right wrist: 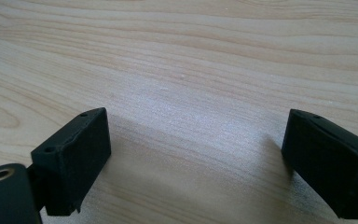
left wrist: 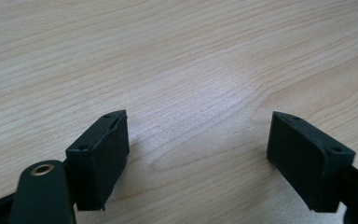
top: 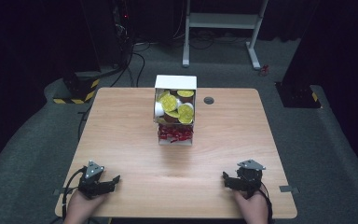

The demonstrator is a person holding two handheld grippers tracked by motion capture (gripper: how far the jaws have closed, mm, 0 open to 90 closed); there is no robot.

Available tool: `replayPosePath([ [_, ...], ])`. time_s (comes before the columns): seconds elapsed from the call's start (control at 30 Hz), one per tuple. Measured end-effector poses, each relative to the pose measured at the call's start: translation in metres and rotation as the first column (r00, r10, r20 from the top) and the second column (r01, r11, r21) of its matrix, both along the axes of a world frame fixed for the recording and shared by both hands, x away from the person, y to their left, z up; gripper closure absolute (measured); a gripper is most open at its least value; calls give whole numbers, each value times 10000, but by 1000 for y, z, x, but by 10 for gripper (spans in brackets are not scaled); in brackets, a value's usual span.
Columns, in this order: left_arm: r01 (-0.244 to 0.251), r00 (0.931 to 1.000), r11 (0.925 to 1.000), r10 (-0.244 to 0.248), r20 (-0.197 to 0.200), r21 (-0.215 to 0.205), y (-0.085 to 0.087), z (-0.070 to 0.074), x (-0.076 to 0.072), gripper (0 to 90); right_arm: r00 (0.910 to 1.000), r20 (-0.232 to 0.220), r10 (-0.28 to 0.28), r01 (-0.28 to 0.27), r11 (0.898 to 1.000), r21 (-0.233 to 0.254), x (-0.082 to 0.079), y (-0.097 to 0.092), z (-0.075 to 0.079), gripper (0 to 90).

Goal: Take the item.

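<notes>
Both grippers sit at the near edge of the counter (top: 121,154), the left gripper (top: 114,179) and right gripper (top: 227,179) with fingers spread wide, holding nothing. The white box (top: 175,109) of yellow-lidded cups lies well ahead between them, its long axis running away from the person, about equally far from each hand.

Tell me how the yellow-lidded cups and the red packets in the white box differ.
The cups are round with yellow lids; the red packets are small, crinkled and red. The cups fill the box's far section, piled; the packets fill its near section, toward the person. Both sit inside the same white box, far from both grippers.
</notes>
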State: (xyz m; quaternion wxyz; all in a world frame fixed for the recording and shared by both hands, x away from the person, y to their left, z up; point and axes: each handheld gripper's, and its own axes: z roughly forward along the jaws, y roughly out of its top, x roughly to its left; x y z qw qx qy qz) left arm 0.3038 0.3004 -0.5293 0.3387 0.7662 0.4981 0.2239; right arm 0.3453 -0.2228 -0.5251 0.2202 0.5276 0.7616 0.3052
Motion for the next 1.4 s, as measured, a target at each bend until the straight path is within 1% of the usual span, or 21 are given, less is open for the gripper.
replayPosePath([
  [0.2,-31,10000,10000,31,-42,42,-1,1,1,223,10000,3,14,-14,10000,-4,0,0,0,78],
  [0.33,-29,10000,10000,29,16,-13,-1,1,-1,263,10000,16,-45,45,10000,25,1,1,0,79],
  [0.43,76,10000,9999,-75,-52,74,-1,2,1,271,9999,31,-135,135,9999,21,0,2,0,79],
  [0.53,119,9999,9999,-119,-54,55,-3,3,3,297,10000,26,-95,95,10000,27,1,2,0,78],
  [0.57,151,9999,9999,-151,-75,-8,-4,4,4,297,10000,28,-94,94,10000,25,1,2,0,78],
  [0.63,189,9998,9998,-189,26,-102,-7,6,6,300,9999,26,-97,97,9999,27,1,2,0,79],
  [0.7,251,9997,9995,-250,45,-165,-8,7,7,299,10000,23,-91,91,10000,29,1,1,0,79],
  [0.77,613,9981,9972,-612,26,-429,-13,11,9,300,10000,30,-81,81,10000,17,1,1,0,79],
  [0.83,716,9974,9968,-713,90,-365,-19,13,10,300,10000,32,-79,79,10000,16,1,1,0,79],
  [0.87,716,9974,9968,-713,90,-365,-19,13,10,301,10000,32,-79,79,10000,16,1,1,0,79],
  [0.9,829,9965,9963,-827,118,-218,-23,15,11,303,10000,31,-75,75,10000,8,1,1,0,79],
  [0.93,858,9962,9960,-855,132,-249,-25,17,12,302,10000,29,-77,77,10000,10,1,1,0,79],
  [0.97,863,9961,9960,-860,173,-211,-26,18,12,302,10000,25,-70,70,10000,13,1,1,0,79],
  [1.0,872,9958,9962,-869,303,-82,-27,19,12,303,10000,26,-69,69,10000,11,1,1,0,79],
  [1.1,920,9953,9958,-919,314,-24,-29,22,12,307,10000,24,-75,75,10000,15,1,1,0,79],
  [1.17,856,9961,9962,-853,234,-132,-31,23,13,308,10000,27,-69,69,10000,11,1,1,0,79],
  [1.2,872,9958,9960,-866,289,-188,-31,24,14,308,10000,27,-68,68,10000,11,1,1,0,79],
  [1.23,809,9964,9960,-799,273,-367,-31,24,14,308,10000,27,-65,65,10000,12,1,1,0,79],
  [1.3,808,9960,9962,-794,404,-328,-33,24,15,316,10000,30,-47,47,10000,5,1,1,0,79],
  [1.4,850,9956,9958,-835,424,-354,-36,25,17,318,10000,15,-79,79,10000,22,0,1,0,79],
])
